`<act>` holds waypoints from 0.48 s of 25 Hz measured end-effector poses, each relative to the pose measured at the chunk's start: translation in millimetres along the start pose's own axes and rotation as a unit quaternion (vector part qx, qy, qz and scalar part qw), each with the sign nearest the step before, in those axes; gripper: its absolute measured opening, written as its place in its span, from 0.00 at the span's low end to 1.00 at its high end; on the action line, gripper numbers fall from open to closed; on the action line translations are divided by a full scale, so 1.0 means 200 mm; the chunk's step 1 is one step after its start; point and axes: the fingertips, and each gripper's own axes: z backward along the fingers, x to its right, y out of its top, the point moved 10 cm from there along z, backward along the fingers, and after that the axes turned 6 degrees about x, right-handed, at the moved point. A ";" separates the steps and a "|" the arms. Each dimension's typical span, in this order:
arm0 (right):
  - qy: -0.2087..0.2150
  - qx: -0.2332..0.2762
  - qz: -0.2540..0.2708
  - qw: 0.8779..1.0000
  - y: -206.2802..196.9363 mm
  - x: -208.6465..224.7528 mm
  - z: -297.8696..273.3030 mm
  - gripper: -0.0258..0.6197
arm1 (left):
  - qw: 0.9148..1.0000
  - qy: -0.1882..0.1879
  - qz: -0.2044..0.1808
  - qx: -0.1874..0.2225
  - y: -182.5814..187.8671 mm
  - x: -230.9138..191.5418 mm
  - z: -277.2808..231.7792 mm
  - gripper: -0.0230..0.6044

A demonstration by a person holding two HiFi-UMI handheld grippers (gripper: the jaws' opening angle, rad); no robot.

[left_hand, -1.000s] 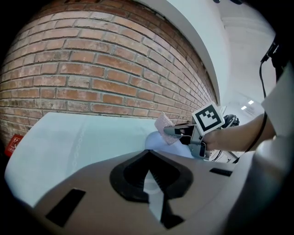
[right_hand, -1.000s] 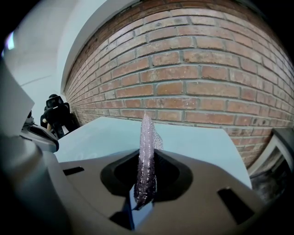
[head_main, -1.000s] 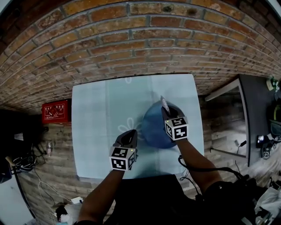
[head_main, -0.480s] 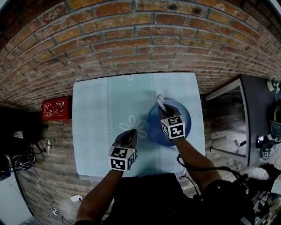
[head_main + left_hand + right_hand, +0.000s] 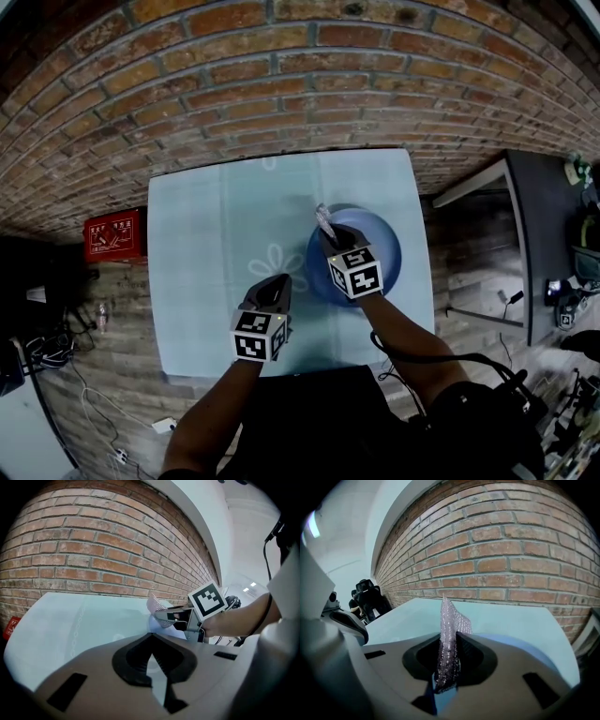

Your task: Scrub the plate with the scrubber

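A blue plate [image 5: 375, 246] lies on the right half of the pale blue table [image 5: 216, 244]. My right gripper [image 5: 326, 231] hovers over the plate's left edge, shut on a thin purple mesh scrubber [image 5: 323, 218] that sticks out past the jaws. In the right gripper view the scrubber [image 5: 451, 620] stands upright between the jaws of the right gripper [image 5: 450, 644], with the plate's rim [image 5: 525, 641] beyond. My left gripper [image 5: 272, 289] rests to the left of the plate, shut and empty. The left gripper view shows the left gripper [image 5: 152, 641], the right gripper [image 5: 164, 617] and the scrubber [image 5: 153, 603].
A brick wall runs behind the table [image 5: 70, 625]. A red box [image 5: 117, 236] sits on the floor to the left. A dark desk [image 5: 553, 234] stands to the right, with cables on the floor around it. Black chairs [image 5: 370, 597] stand far off.
My right gripper has carried the scrubber leftward across the plate, from its middle to its left edge. The left gripper has stayed where it was.
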 end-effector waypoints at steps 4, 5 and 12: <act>0.009 0.002 -0.005 1.000 -0.01 -0.04 0.00 0.15 | 1.000 0.000 -0.002 -0.002 0.00 0.00 0.02 0.05; 0.012 0.002 -0.006 1.000 -0.02 -0.06 0.01 0.15 | 1.000 0.000 0.000 -0.003 0.00 0.01 0.02 0.05; 0.035 0.002 -0.008 0.999 -0.05 -0.13 0.02 0.15 | 1.000 0.001 0.002 -0.001 -0.01 0.01 0.06 0.05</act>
